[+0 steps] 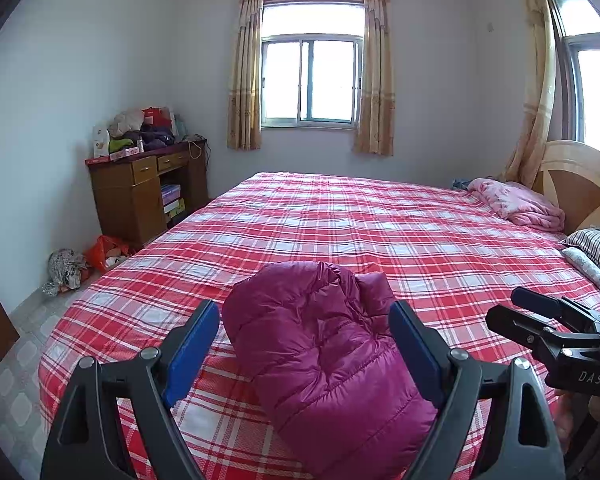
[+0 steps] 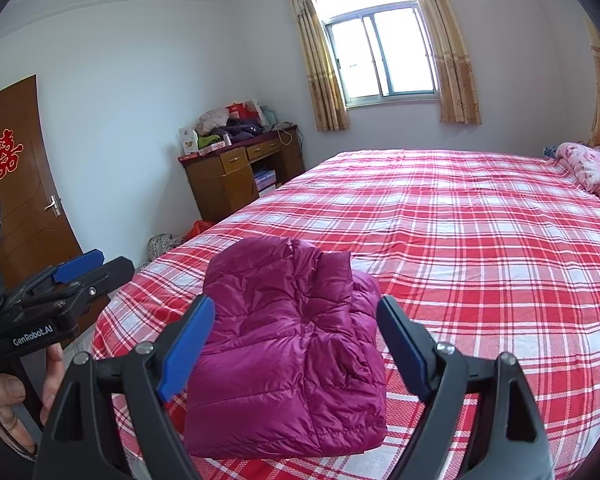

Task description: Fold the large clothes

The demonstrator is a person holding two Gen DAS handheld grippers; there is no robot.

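Your left tongs (image 1: pixel 304 344) and right tongs (image 2: pixel 296 340) gaped empty above the folded magenta jacket (image 2: pixel 288 356), compact near the bed (image 2: pixel 480 240) edge; fold judged complete

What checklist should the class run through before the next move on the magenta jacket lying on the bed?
1. Magenta down jacket folded into a compact bundle: ok.
2. Jacket resting fully on the plaid bed, not overhanging: ok.
3. Left gripper open, holding nothing: ok.
4. Right gripper open, holding nothing: ok.
5. Sleeves tucked inside the bundle: cannot tell.
6. Pink blanket lying apart from the jacket: ok.
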